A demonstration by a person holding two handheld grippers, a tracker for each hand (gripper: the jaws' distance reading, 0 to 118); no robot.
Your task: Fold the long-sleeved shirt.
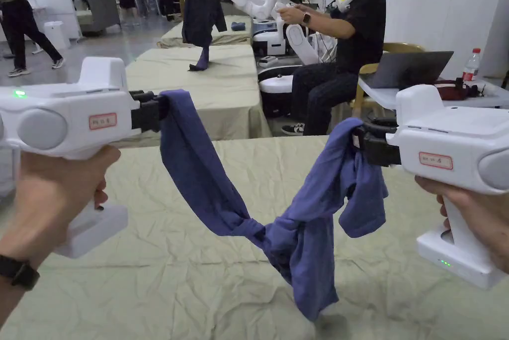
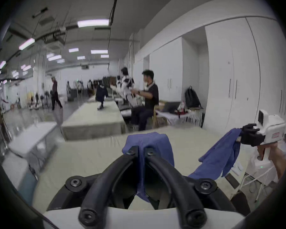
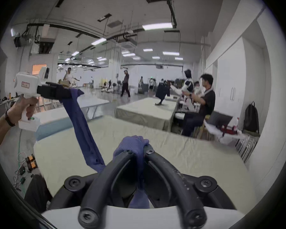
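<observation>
Aloft, two grippers, left gripper (image 1: 161, 107) and right gripper (image 1: 359, 141), pinch one shirt (image 1: 293, 236)

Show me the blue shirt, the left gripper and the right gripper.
blue shirt (image 1: 303, 241), head view, hanging twisted middle.
left gripper (image 1: 161, 110), head view, jaw tips on cloth.
right gripper (image 1: 359, 143), head view, jaw tips on cloth.

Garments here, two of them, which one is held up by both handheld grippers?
The blue shirt, pinched by the left gripper and right gripper. The dark garment hangs over the farther table.
</observation>
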